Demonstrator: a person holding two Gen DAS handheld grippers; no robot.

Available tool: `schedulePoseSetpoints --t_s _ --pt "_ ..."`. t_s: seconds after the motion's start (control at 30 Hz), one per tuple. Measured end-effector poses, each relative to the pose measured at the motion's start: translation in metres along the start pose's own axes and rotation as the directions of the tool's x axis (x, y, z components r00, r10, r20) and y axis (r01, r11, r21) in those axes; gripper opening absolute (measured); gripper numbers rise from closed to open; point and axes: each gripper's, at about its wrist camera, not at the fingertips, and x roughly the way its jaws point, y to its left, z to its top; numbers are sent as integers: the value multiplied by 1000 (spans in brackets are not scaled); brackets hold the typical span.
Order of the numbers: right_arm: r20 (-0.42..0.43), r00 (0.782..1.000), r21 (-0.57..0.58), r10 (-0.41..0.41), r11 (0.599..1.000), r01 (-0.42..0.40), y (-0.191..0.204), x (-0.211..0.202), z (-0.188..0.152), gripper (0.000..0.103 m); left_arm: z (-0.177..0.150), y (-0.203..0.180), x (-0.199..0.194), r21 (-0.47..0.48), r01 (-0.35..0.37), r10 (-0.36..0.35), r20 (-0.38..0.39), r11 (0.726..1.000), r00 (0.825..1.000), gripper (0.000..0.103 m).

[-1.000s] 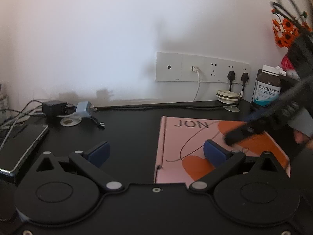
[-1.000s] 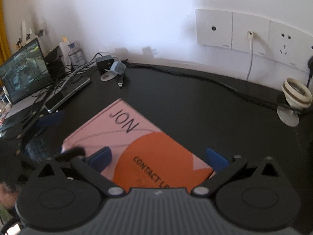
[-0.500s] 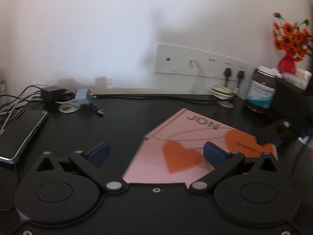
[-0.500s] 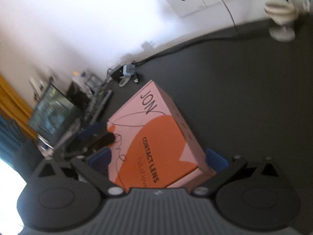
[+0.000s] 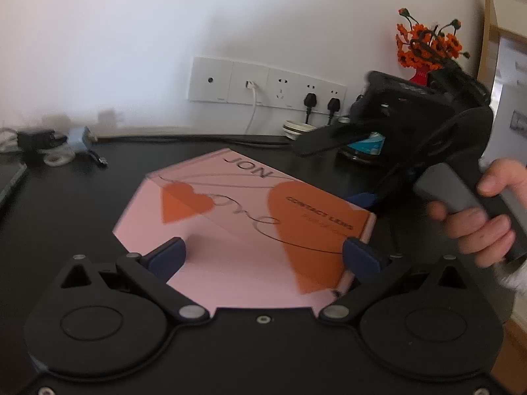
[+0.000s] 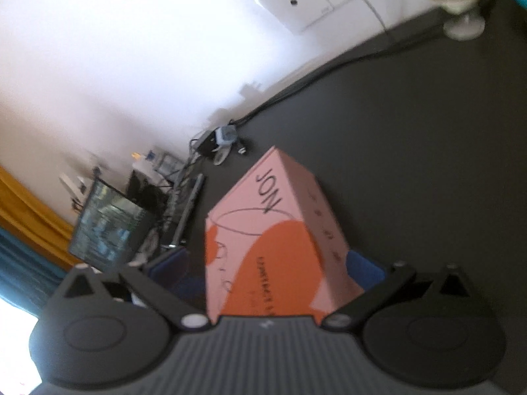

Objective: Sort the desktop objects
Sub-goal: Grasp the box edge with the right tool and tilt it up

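Pink box (image 5: 250, 230) tilted above black desk (image 5: 98, 191), far end raised. Right gripper (image 6: 263, 270) straddles box end, jaws spread wide around it; firm pinch: cannot tell. Left gripper (image 5: 263, 253) spread, flanking near edge, likely steadying. Person's hand (image 5: 477, 214) squeezes right handle.

Left gripper (image 5: 263, 256): jaws spread wide, level, blue pads (image 5: 166, 256) apart. Right gripper (image 6: 265, 270): rolled sideways, jaws spread wide. Right hand (image 5: 484, 210) wraps grey handle, fingers curled around it.
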Motion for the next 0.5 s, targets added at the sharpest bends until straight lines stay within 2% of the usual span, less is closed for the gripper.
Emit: schedulePoseSetpoints --t_s 0.27,0.5 --pt "15 1000 36 -7 999 7 -2 2 -6 102 -2 -7 0 23 -1 0 10 1000 1000 103" --pt "28 1000 84 6 996 -9 -3 -6 -15 102 12 -7 14 48 -40 39 12 998 999 103"
